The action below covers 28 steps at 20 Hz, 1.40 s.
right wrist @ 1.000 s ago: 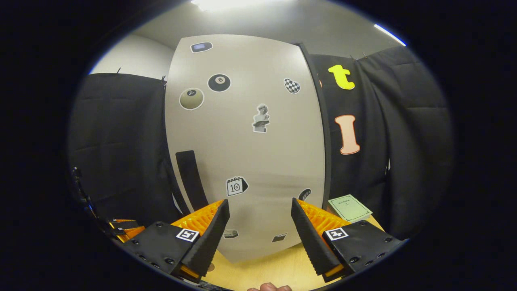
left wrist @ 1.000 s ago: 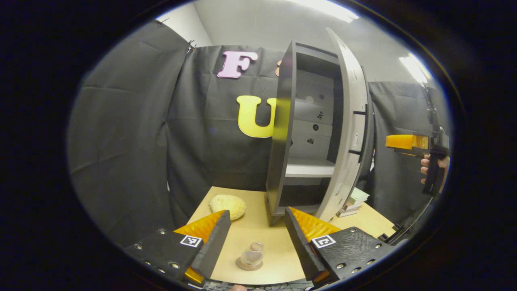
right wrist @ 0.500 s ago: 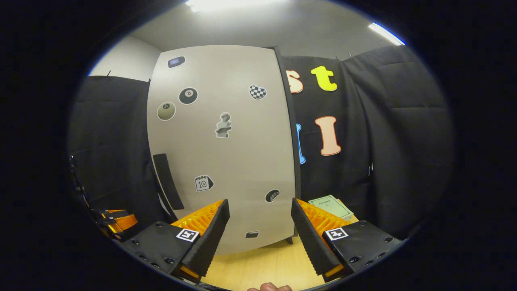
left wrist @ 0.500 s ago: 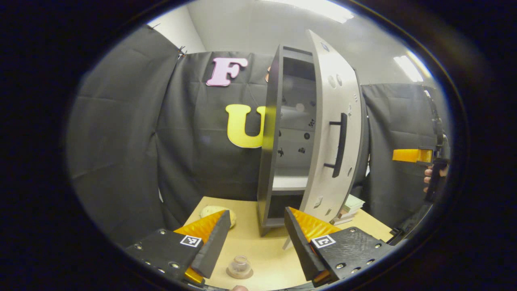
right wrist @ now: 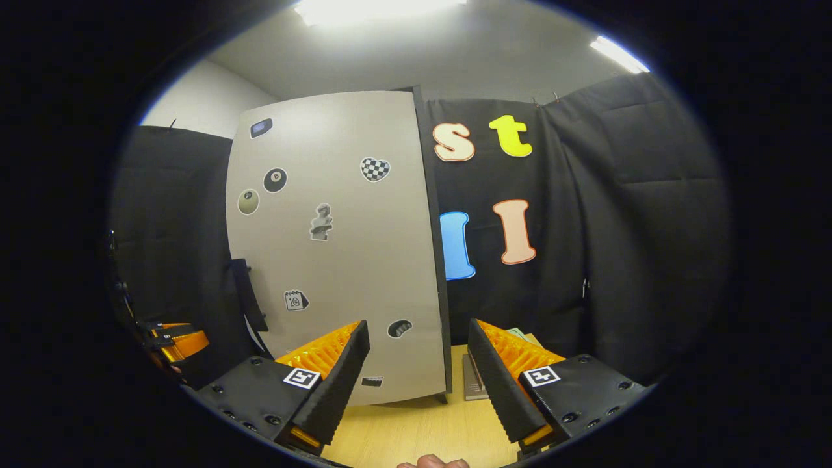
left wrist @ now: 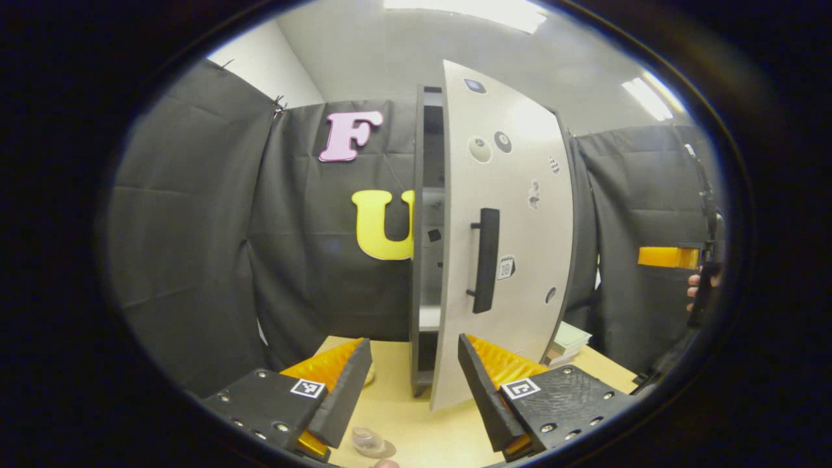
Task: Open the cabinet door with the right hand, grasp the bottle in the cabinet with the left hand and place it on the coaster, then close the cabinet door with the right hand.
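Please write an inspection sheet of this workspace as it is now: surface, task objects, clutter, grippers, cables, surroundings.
Surface: tan wooden table, bare in front of the cabinet.
Task objects: cabinet door nearly shut, a narrow gap left at the handle side; bottle standing on the coaster at the near table edge.
Clutter: stack of books beside the cabinet; a pale round thing partly hidden behind the left finger.
Grippers: left gripper open, holding nothing; right gripper open, away from the door.
Cables: nothing seen.
Surroundings: black cloth wall; ceiling lights on.
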Motion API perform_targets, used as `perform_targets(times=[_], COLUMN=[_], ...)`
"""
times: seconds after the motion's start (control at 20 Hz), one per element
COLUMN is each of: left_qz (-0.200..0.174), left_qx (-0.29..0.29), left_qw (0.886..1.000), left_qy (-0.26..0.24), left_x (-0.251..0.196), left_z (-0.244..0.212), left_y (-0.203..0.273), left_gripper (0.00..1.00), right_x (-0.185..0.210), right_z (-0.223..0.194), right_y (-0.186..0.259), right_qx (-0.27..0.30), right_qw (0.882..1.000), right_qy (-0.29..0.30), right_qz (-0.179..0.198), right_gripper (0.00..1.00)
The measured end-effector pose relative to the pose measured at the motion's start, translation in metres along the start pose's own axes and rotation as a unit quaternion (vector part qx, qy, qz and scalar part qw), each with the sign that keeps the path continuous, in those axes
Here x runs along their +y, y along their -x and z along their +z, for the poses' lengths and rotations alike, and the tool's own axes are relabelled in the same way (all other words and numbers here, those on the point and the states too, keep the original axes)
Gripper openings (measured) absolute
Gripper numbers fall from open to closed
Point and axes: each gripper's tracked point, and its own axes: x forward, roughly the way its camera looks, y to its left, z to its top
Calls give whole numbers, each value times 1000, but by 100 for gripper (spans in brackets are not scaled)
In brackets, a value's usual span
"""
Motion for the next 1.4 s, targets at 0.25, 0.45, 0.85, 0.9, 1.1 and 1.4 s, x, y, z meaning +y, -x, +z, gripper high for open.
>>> perform_targets(times=[0.25,0.45,0.85,0.9,1.1,1.4], left_qz=[-5,1,28,32,42,24], left_qx=[-6,-2,-13,-16,-17,-18], left_qw=[1000,1000,999,999,999,999], left_qy=[15,17,14,13,1,-16], left_x=[-25,-40,-65,-68,-80,-105], left_z=[16,22,54,59,66,75], left_y=[-6,-9,-2,0,14,27], left_gripper=[80,80,80,80,80,84], right_x=[-27,-40,-68,-70,-77,-73], right_z=[-8,-21,-44,-43,-32,-25], right_y=[9,22,31,31,34,41], right_qx=[-1,0,24,22,12,0], right_qw=[1000,999,999,999,999,999], right_qy=[5,-30,-20,-20,-17,-19], right_qz=[-11,-14,13,19,35,42], right_gripper=[98,98,98,98,98,98])
